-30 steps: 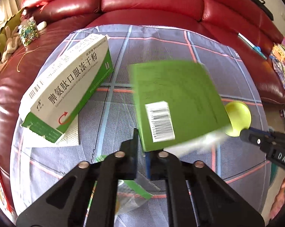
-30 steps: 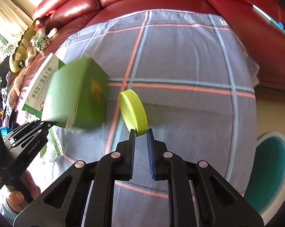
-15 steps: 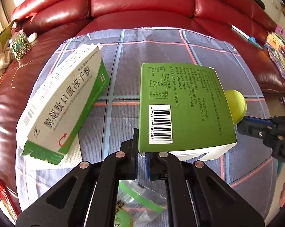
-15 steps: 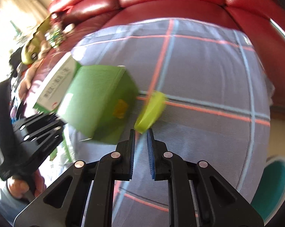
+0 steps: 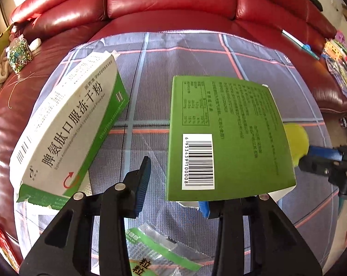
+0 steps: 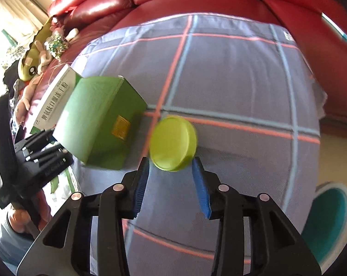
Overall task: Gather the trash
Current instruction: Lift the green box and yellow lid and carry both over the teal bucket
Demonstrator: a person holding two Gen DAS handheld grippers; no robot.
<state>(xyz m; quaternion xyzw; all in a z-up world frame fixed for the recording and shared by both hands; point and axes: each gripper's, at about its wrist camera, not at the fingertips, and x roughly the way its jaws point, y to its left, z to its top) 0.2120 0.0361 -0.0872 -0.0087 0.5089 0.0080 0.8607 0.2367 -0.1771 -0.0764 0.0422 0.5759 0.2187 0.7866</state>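
Now, green box [image 5: 228,138]: on the checked cloth [image 5: 192,64], barcode face up, near end over the left gripper's right finger; no pad presses it.
Lid [image 6: 173,143]: yellow-green, blurred, just beyond the right gripper's fingertips and roughly between them; touching either pad cannot be told. It sits just right of the green box.
Left gripper [image 5: 175,188]: jaws have just been opening and stand partly apart; the green box lies past the right jaw, free of the pads.
Right gripper [image 6: 171,179]: jaws have just been opening, partly apart, gripping nothing.
White box [image 5: 67,135]: white and green with Chinese print, left of the green box, apart from it, resting on a paper sheet.
Wrapper [image 5: 155,253]: green and clear, under the left gripper.
Sofa [image 5: 173,2]: red leather, behind and around the cloth.
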